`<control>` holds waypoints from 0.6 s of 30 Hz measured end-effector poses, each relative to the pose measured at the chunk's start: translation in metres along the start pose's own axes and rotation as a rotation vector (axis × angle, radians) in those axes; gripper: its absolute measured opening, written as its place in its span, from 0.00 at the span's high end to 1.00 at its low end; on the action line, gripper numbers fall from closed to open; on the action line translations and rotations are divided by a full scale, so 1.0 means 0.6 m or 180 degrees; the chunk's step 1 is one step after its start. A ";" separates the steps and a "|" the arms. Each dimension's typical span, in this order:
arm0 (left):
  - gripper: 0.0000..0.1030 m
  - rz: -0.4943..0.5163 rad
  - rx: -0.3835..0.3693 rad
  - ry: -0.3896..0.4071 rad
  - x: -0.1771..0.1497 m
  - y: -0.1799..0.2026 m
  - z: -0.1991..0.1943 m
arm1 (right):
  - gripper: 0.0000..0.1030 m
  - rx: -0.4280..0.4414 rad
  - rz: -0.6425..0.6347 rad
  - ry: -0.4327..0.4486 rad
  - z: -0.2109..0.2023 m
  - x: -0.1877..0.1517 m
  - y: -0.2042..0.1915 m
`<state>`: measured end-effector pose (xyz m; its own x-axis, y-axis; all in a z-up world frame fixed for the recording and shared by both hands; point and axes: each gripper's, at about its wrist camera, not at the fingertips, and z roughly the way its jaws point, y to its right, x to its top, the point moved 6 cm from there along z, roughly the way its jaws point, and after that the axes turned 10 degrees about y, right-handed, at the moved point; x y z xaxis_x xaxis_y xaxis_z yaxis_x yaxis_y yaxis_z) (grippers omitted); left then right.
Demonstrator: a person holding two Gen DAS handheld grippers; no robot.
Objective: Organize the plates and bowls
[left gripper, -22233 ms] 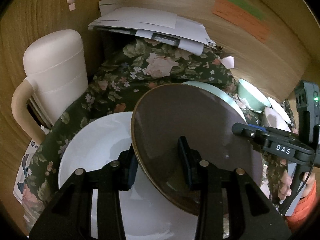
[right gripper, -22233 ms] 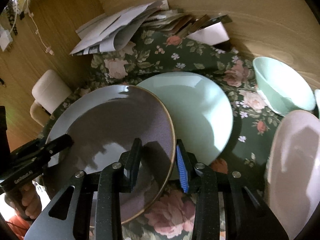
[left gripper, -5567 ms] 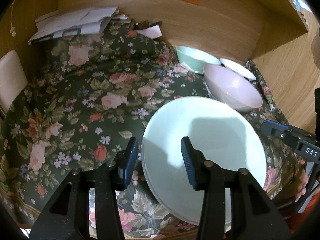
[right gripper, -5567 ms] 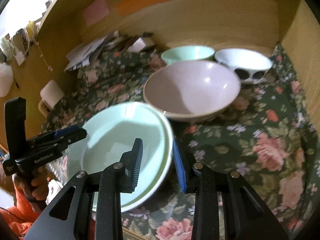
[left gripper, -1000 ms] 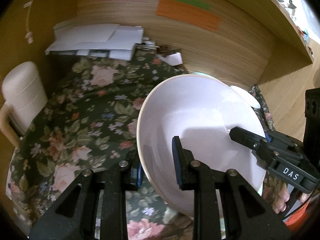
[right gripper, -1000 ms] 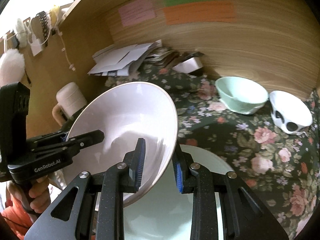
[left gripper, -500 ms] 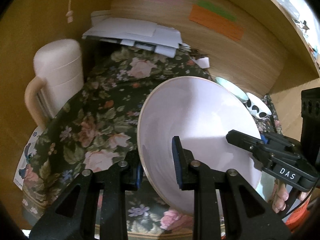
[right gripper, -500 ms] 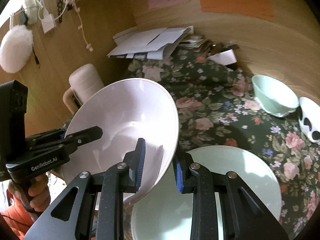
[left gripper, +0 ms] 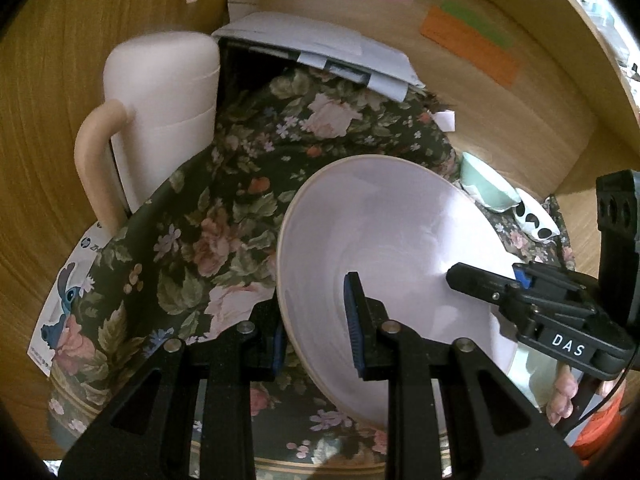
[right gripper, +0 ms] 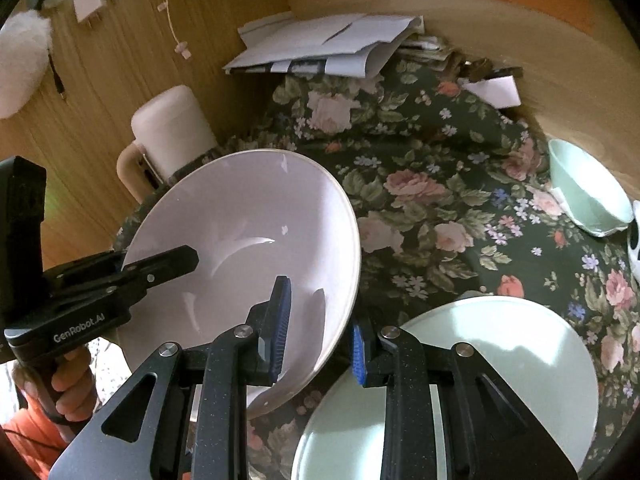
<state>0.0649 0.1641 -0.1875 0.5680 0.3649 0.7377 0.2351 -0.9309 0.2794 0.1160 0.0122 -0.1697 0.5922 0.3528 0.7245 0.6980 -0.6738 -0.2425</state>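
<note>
A large pale pink bowl (left gripper: 384, 248) (right gripper: 240, 232) is held tilted above the floral cloth by both grippers. My left gripper (left gripper: 316, 320) is shut on its left rim, one blue pad inside the bowl and one outside. My right gripper (right gripper: 320, 324) is shut on the opposite rim in the same way. A stack of plates with a mint green plate (right gripper: 488, 364) on top lies on the cloth to the right of the bowl. A mint green bowl (right gripper: 584, 192) (left gripper: 484, 188) and a white bowl with black spots (left gripper: 536, 216) stand at the back right.
A cream jug with a handle (left gripper: 156, 120) (right gripper: 168, 132) stands at the left against the wooden wall. Loose papers (left gripper: 320, 48) (right gripper: 328, 44) are piled at the back. The floral cloth (left gripper: 224, 216) is bare between the jug and the bowl. A hand (right gripper: 68, 384) grips the left tool.
Both grippers have carried the pink bowl further left, away from the plate stack and closer to the cream jug. Their grip on it is unchanged.
</note>
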 end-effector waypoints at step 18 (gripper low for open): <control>0.74 0.0009 0.0021 -0.0059 0.007 -0.011 0.012 | 0.64 -0.0054 0.0082 -0.0151 0.022 -0.007 0.010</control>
<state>0.0712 0.1720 -0.1907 0.5832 0.3624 0.7270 0.2386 -0.9319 0.2731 0.1232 0.0156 -0.1827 0.6285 0.3653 0.6867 0.6756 -0.6938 -0.2493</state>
